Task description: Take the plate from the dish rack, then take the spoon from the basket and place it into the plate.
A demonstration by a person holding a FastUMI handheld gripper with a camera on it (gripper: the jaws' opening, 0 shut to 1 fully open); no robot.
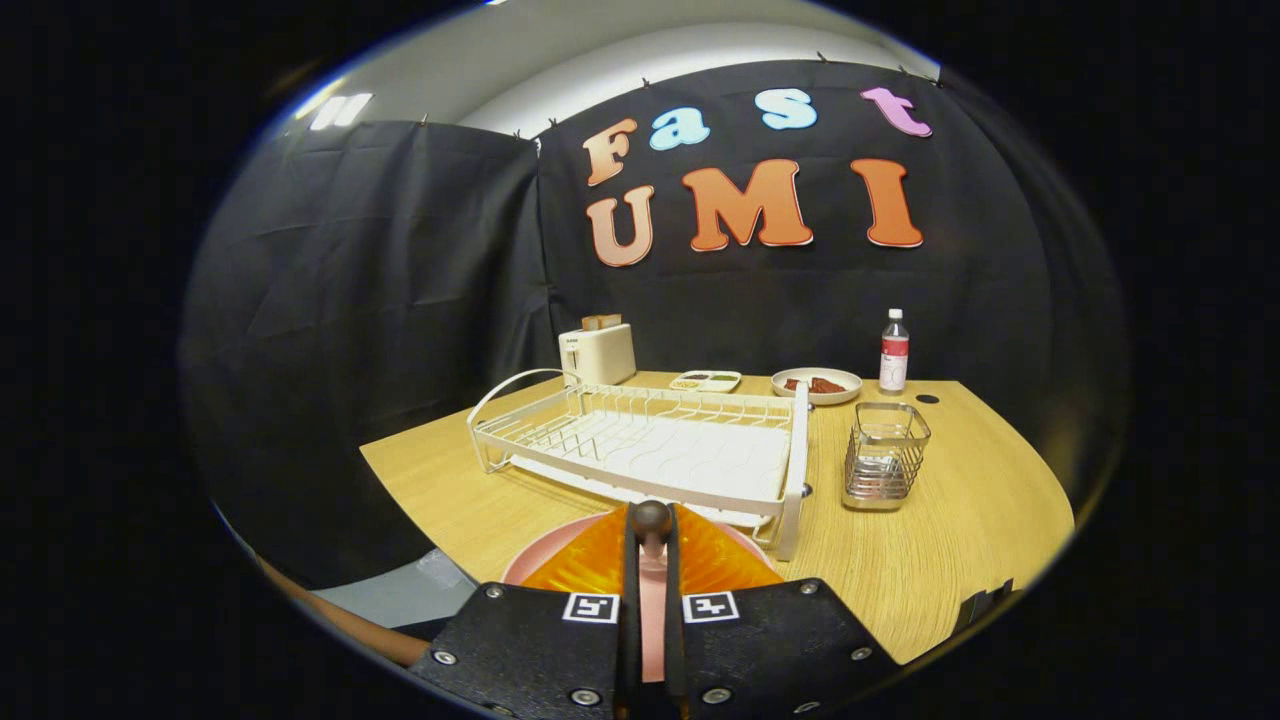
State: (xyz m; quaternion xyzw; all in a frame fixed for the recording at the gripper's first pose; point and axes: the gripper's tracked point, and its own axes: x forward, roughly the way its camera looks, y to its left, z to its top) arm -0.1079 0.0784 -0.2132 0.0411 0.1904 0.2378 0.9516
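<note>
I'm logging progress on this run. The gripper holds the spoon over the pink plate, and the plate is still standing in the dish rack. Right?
Not quite. In the gripper view the pink plate lies on the table in front of the dish rack, not in it. The gripper does hold the spoon over it.

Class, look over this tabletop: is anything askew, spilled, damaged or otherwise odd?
Nothing stands out. The dish rack and wire basket stand upright on the table; the gripper holds a spoon over the pink plate.
</note>
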